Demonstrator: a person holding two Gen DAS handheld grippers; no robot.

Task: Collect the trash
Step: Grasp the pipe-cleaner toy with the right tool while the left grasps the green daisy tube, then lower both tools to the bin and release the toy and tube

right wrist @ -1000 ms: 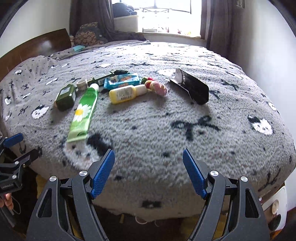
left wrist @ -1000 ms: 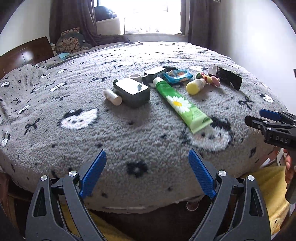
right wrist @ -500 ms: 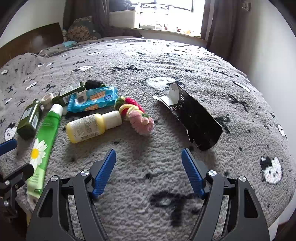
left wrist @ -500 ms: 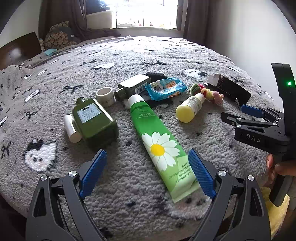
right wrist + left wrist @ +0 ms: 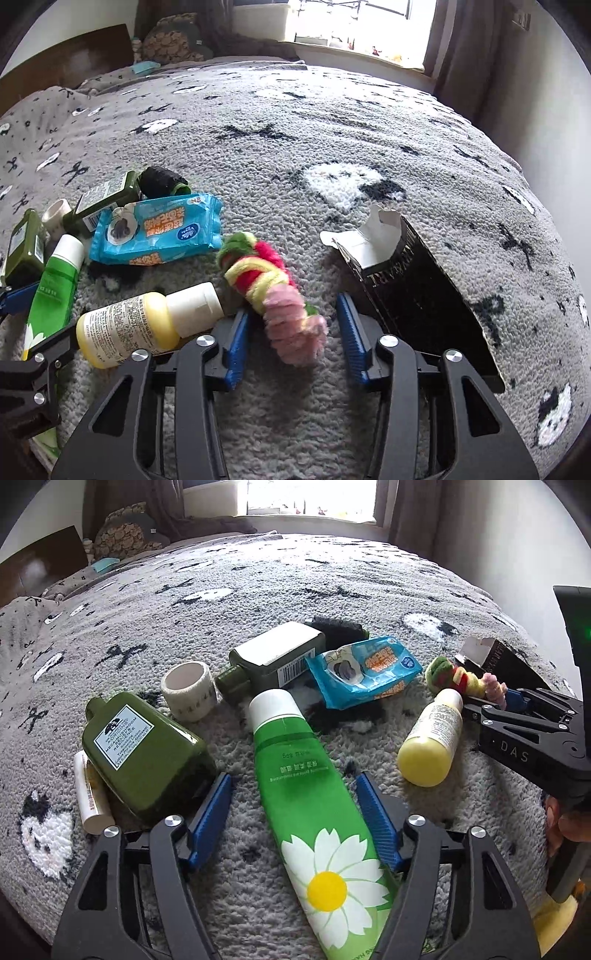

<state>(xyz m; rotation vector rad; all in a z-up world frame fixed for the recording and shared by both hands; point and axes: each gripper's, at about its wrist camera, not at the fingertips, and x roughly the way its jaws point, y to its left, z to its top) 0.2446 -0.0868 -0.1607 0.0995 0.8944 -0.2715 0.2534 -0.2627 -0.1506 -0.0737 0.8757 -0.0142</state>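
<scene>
On the grey fleece bed (image 5: 332,590) lies a green tube with a daisy (image 5: 299,775). My left gripper (image 5: 293,786) straddles the tube's middle. Its jaws are closing, with a gap still showing on both sides of the tube. A fuzzy pink, yellow and red twist (image 5: 273,288) lies between the pads of my right gripper (image 5: 291,314). Those jaws are closing too, and the pads stand just clear of the twist. A yellow bottle (image 5: 136,328) lies to the left of the right gripper. A torn black carton (image 5: 417,295) lies to its right.
Behind the tube lie a blue wipes packet (image 5: 365,668), two dark green bottles (image 5: 144,749) (image 5: 273,657), a white tape roll (image 5: 188,692) and a white stick (image 5: 90,797). A black spool (image 5: 160,181) sits further back. Pillows, a headboard and a window are at the far end.
Both grippers have come forward over the bed's edge to the items. Their jaws have narrowed, the left around the green tube and the right around the fuzzy twist.
</scene>
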